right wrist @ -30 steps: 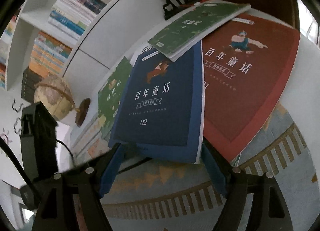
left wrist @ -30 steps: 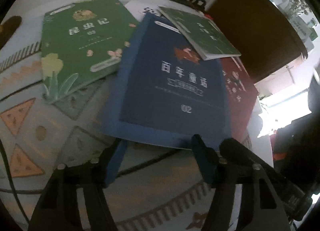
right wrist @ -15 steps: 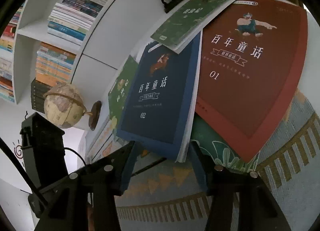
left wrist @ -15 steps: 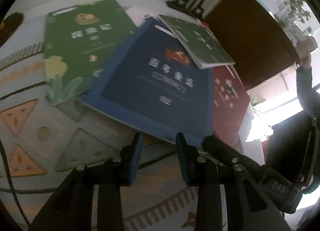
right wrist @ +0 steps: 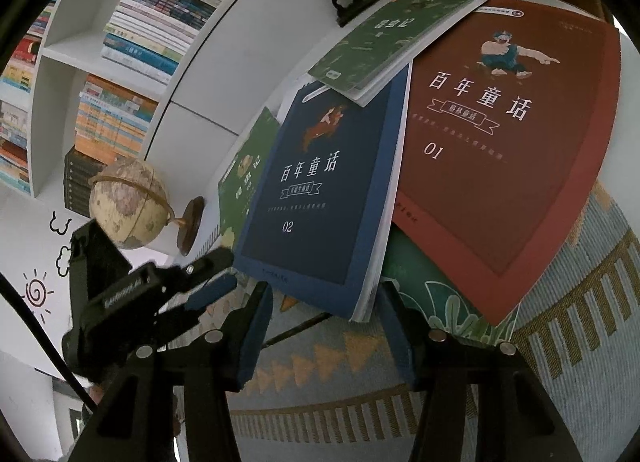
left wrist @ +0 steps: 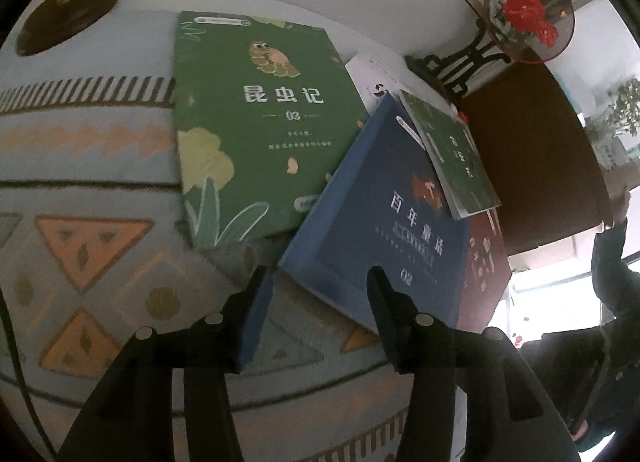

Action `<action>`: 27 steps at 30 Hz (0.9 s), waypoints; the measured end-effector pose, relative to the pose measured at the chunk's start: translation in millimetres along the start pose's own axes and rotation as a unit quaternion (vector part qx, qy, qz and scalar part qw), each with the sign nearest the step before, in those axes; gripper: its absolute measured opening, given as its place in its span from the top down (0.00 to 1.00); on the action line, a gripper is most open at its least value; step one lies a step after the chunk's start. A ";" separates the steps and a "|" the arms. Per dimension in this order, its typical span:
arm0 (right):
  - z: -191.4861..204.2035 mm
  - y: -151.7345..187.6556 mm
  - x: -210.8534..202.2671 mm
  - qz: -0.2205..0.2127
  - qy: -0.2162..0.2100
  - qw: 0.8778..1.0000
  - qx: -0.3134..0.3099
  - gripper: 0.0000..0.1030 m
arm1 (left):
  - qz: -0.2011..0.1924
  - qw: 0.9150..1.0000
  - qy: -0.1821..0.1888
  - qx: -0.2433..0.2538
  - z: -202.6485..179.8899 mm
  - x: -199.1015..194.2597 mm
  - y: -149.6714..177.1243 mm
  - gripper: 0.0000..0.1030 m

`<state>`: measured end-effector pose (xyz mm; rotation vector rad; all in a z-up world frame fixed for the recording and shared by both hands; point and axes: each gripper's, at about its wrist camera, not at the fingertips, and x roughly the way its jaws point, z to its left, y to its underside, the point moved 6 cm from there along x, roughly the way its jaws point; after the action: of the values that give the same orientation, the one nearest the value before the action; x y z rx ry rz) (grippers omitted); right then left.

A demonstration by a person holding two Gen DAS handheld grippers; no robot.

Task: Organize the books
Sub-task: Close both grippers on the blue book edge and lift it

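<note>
A blue book "02" (left wrist: 384,229) lies on the patterned cloth, over a green book "03" (left wrist: 256,129) on its left and a red book "01" (right wrist: 500,141) on its right. A small green book (left wrist: 452,157) rests on the blue book's far end. Another green book (right wrist: 424,290) lies under the red one. My left gripper (left wrist: 320,302) is open, its fingers either side of the blue book's near left corner. My right gripper (right wrist: 328,322) is open, just before the blue book's near right corner. The left gripper also shows in the right wrist view (right wrist: 208,282).
A globe (right wrist: 128,201) on a dark base stands at the far left of the table. An ornate black stand (left wrist: 460,61) with a round red-flower piece stands behind the books. White shelves (right wrist: 100,61) full of books line the wall. A person (left wrist: 600,322) is at the right.
Both views have shifted and sit closer to the blue book's near edge. My left gripper narrowed half a second ago and is wider again now. The books have not moved on the cloth.
</note>
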<state>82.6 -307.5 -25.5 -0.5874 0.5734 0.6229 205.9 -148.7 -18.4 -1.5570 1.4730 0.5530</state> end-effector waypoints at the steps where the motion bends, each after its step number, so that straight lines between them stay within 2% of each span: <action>1: -0.7 -0.1 -0.4 0.000 -0.001 1.000 0.000 0.49 | 0.001 1.000 0.002 -0.001 -1.3 3.3 -2.8 0.54; 9: -2.1 0.1 -0.1 0.001 -0.002 1.000 -0.001 0.49 | 0.003 1.000 0.001 -0.020 -2.1 12.5 -14.9 0.56; 12: -1.2 -1.0 1.5 -0.003 0.007 1.000 0.002 0.48 | -0.003 1.000 -0.028 0.004 -3.2 12.0 -12.3 0.65; 15: 2.0 -0.9 3.4 -0.007 0.019 1.000 0.003 0.48 | -0.018 0.998 -0.052 0.028 -7.2 8.2 -11.5 0.69; 17: 1.5 -1.1 3.5 -0.010 0.036 0.999 0.000 0.57 | -0.030 0.997 -0.058 0.036 -9.3 2.2 -12.2 0.74; 19: -2.8 -1.3 2.5 -0.010 0.057 0.998 -0.003 0.78 | -0.035 0.997 -0.058 0.040 -10.0 -3.4 -14.4 0.80; 20: -6.5 -1.6 1.5 -0.010 0.064 0.998 0.001 0.84 | -0.036 0.997 -0.056 0.039 -9.9 -5.3 -15.5 0.81; 23: -10.0 -4.1 -5.9 -0.020 0.046 0.999 0.021 0.89 | -0.038 0.997 -0.047 0.039 -11.7 -11.6 -16.7 0.84; 27: 6.3 -8.1 -20.3 -0.043 0.063 0.997 -0.028 0.90 | -0.041 0.996 -0.056 0.059 -21.6 -15.4 -10.5 0.85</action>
<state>76.4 -316.2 -5.5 -0.7038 0.6473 0.5250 207.5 -159.3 8.1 -1.4642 1.3276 0.4882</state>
